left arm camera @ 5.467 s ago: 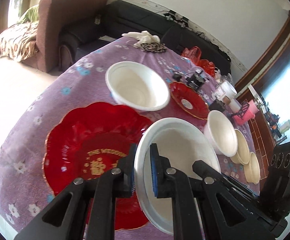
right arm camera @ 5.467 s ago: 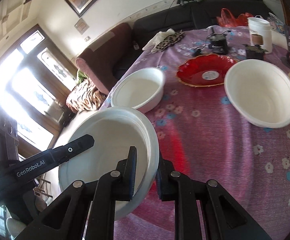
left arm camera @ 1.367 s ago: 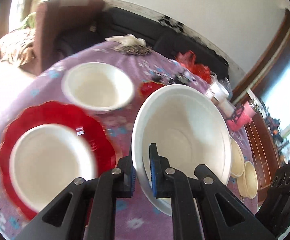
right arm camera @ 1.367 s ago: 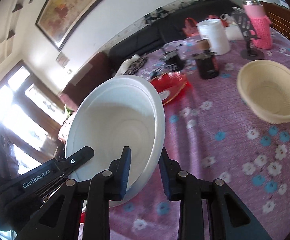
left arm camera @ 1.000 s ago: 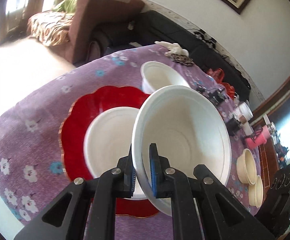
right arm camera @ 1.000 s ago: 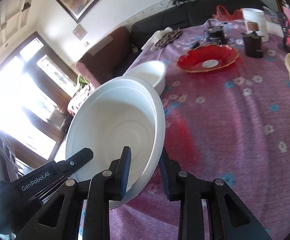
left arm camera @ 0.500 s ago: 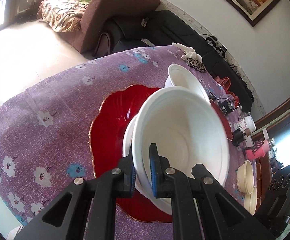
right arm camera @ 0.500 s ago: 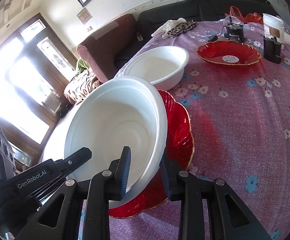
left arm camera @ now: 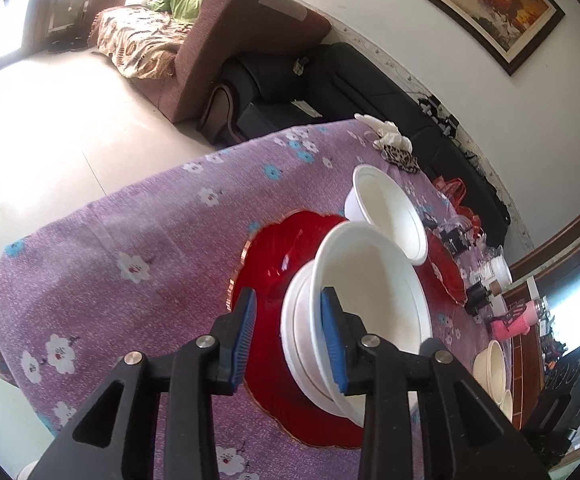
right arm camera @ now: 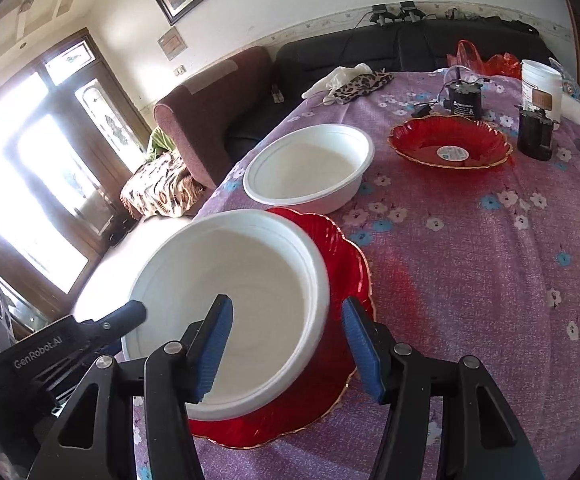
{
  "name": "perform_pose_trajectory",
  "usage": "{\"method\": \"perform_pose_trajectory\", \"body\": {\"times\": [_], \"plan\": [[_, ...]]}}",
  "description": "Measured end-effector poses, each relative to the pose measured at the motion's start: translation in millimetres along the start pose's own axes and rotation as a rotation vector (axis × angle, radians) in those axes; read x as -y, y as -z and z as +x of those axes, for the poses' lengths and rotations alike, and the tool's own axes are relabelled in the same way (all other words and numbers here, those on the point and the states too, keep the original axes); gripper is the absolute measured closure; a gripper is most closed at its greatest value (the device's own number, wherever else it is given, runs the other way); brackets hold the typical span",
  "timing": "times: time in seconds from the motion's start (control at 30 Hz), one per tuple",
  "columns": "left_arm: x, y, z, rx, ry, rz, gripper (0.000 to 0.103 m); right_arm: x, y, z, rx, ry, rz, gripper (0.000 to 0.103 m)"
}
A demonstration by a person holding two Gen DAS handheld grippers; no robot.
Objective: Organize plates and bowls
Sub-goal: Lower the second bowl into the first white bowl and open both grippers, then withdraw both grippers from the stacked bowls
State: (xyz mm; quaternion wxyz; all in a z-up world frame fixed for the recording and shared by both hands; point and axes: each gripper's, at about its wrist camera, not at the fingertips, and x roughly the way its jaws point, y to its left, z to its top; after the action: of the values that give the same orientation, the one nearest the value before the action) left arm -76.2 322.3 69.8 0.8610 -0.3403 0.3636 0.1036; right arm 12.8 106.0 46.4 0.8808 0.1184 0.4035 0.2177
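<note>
White bowl (right arm camera: 230, 292) sits nested in white plate (left arm camera: 296, 332) on big red plate (left arm camera: 274, 264), near table (left arm camera: 130, 240) edge; we stack to save space. Left gripper (left arm camera: 288, 334) and right gripper (right arm camera: 288, 346) both spread wide, straddling rim, gripping nothing. Second white bowl (right arm camera: 310, 168) waits just beyond.

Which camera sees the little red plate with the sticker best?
The right wrist view. There the small red plate sits unblocked on the purple tablecloth, its whole rim and round center sticker showing. In the left wrist view only a red sliver peeks out behind the white bowls.
</note>
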Motion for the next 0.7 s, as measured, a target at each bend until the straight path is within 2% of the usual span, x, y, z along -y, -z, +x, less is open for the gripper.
{"method": "perform_pose_trajectory", "body": {"times": [0.13, 0.27, 0.33, 0.47, 0.7], "plan": [[-8.6, -5.5, -17.7, 0.059, -0.001, -0.03, 0.063, 10.3, -3.0, -11.9, 0.027, 0.007, 0.021, 0.041], [1.9, -4.6, -30.1, 0.101, -0.008, 0.007, 0.056, 22.9, -6.7, -25.7, 0.054, 0.022, 0.034, 0.041], [13.2, -1.3, -33.8, 0.112, -0.011, 0.056, 0.051, 31.0, -6.3, -34.5, 0.068, 0.04, 0.037, 0.04], [48.3, 12.3, -34.9, 0.112, -0.002, 0.195, 0.046, 60.7, -4.1, -53.7, 0.097, 0.091, 0.063, 0.031], [100.3, 44.5, -23.8, 0.057, 0.045, 0.367, 0.04, 131.8, 4.7, -73.4, 0.099, 0.184, 0.163, 0.031]]}}
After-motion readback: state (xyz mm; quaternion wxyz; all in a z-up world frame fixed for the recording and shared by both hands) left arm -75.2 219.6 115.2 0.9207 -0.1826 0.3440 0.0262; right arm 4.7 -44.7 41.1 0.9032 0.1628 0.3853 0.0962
